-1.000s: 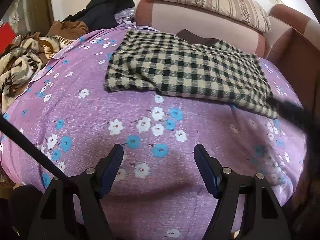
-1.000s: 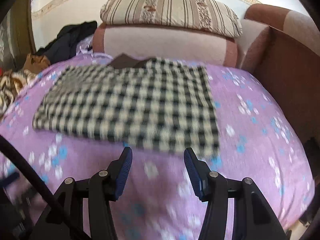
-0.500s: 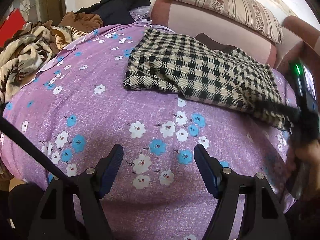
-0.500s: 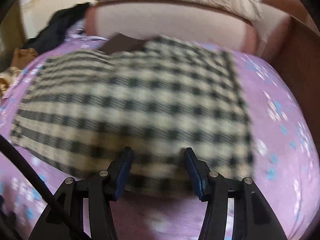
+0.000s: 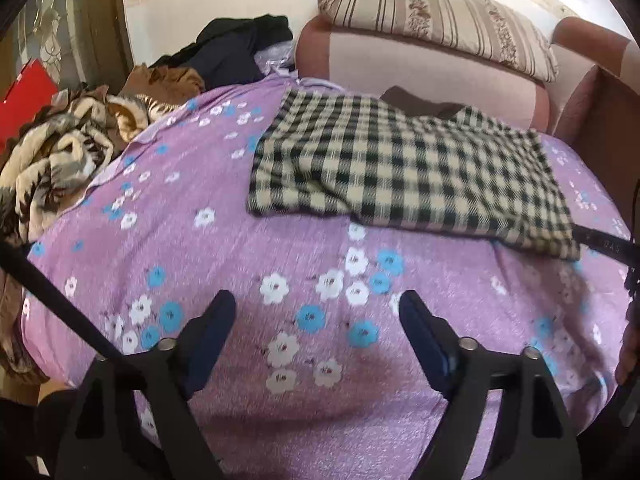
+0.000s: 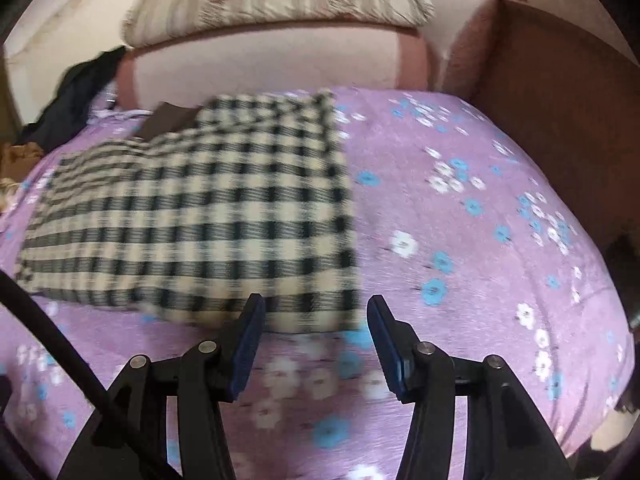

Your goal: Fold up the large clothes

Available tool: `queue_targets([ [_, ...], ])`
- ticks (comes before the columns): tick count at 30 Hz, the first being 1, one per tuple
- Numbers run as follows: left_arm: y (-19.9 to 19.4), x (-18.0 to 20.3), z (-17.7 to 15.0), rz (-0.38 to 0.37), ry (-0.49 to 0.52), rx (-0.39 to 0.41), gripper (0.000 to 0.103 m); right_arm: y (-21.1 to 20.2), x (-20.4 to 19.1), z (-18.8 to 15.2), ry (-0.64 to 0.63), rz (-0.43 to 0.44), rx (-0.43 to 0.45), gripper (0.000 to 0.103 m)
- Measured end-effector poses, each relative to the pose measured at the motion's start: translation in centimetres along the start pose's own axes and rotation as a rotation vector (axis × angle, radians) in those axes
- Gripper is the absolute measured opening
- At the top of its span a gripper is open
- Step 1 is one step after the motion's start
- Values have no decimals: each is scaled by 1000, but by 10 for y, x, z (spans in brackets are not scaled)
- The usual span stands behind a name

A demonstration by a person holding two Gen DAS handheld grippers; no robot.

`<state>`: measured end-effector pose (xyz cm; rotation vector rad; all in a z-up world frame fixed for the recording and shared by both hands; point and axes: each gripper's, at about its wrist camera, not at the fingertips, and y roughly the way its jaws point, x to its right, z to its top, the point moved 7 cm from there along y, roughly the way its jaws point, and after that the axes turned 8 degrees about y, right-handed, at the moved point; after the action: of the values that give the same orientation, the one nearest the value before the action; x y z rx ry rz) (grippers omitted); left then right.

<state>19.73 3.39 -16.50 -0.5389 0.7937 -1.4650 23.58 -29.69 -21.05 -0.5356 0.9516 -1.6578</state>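
Observation:
A black-and-cream checked garment lies folded flat on the purple flowered bedspread; it also shows in the right wrist view. A brown piece peeks from under its far edge. My left gripper is open and empty, over bare bedspread well short of the garment's near edge. My right gripper is open, its tips at the garment's near right corner, holding nothing. One of its black fingers shows in the left wrist view beside that corner.
A pink sofa back with a striped pillow stands behind the bed. A pile of brown patterned and dark clothes lies at the left. A brown armrest bounds the right side.
My right gripper swung in over the garment, then drew back and right to its near right corner. My left gripper shifted so that the garment sits more to the right in its view. Both stayed open.

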Motion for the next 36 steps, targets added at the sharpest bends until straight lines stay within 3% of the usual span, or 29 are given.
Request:
queue_targets([
  [4,9,-12,28,-25,7,-9,84,-14,-45,-1,-79,113,10,57],
  [9,38,-42,69,65,66,24,84,-26,-102,-12,-200,206,29,57],
  [12,61,-63,85,67,60,4,84,-26,-135,-22,-273,242,35,57],
  [17,109,-100,109,-36,-14,-45,84,-22,-190,-41,-370,312,13,57],
  [21,143,-109,125,-154,-42,-73,84,-16,-228,-53,-455,331,29,61],
  [26,181,-115,137,-295,-111,-110,84,0,-275,-70,-596,302,54,61],
  [30,211,-114,148,-467,-185,-165,84,11,-304,-80,-715,262,103,61],
  [36,238,-97,166,-562,-131,-209,84,22,-341,-91,-865,210,205,61],
])
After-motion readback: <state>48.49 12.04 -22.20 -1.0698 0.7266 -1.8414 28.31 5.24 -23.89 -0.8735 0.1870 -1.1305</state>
